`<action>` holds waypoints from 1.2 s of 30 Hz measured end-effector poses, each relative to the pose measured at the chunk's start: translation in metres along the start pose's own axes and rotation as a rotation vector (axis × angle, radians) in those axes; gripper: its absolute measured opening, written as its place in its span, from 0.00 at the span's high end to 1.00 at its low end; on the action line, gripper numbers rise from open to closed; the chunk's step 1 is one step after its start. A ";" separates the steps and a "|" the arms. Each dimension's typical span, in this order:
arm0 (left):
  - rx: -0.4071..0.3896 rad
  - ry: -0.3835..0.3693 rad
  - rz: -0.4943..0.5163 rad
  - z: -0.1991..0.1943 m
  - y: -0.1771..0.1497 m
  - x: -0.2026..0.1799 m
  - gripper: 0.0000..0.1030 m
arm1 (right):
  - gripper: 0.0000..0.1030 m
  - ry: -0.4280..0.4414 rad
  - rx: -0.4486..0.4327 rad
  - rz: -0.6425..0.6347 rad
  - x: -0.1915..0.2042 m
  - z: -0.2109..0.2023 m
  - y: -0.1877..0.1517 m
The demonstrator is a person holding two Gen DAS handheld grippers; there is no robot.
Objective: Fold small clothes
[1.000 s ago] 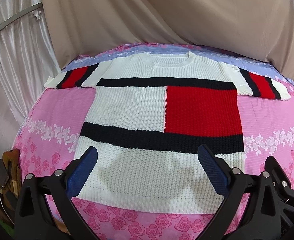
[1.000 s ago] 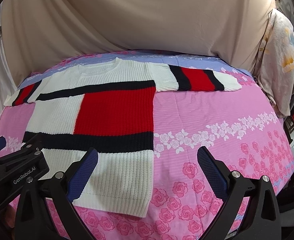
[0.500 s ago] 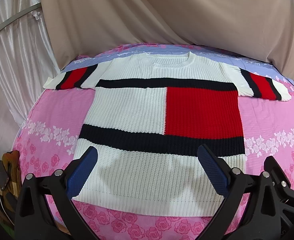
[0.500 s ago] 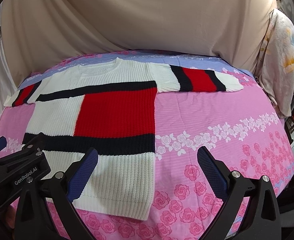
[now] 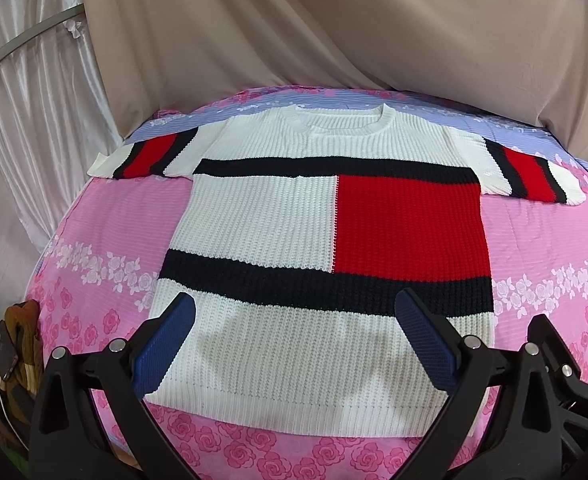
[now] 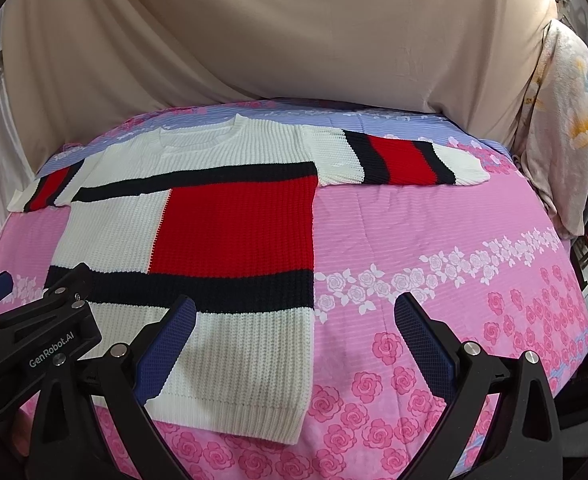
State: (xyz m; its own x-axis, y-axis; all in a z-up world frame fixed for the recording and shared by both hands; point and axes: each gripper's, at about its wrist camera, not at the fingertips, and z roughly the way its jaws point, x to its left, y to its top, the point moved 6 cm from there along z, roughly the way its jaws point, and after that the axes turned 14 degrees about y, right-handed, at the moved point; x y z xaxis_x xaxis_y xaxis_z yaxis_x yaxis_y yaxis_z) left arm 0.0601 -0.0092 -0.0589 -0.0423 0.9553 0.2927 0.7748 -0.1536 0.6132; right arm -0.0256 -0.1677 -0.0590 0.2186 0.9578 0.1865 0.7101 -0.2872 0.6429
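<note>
Left gripper (image 5: 294, 344) and right gripper (image 6: 294, 344): jaws wide apart, nothing held, level, side by side.

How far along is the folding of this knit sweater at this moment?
Done: the sweater lies flat, front up, on the pink floral sheet, both sleeves spread out. In hand: nothing; the left gripper and right gripper hover open near the hem, gripping no fabric. Left: every fold, as no sleeve or side is turned in yet.
</note>
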 end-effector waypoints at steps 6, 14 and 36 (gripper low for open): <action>0.000 0.000 0.000 0.001 0.001 0.000 0.05 | 0.05 0.001 -0.002 0.001 -0.001 -0.001 0.000; 0.000 0.002 0.001 0.001 0.001 0.000 0.05 | 0.05 0.001 -0.001 0.000 -0.001 -0.001 0.000; -0.005 0.006 0.004 0.000 0.003 -0.001 0.06 | 0.05 0.002 -0.001 0.002 -0.001 -0.001 -0.001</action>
State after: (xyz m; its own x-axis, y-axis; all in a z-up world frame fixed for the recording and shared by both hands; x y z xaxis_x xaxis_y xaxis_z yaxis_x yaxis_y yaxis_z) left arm 0.0622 -0.0108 -0.0572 -0.0430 0.9533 0.2991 0.7719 -0.1584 0.6157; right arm -0.0270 -0.1688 -0.0588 0.2187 0.9574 0.1887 0.7089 -0.2888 0.6435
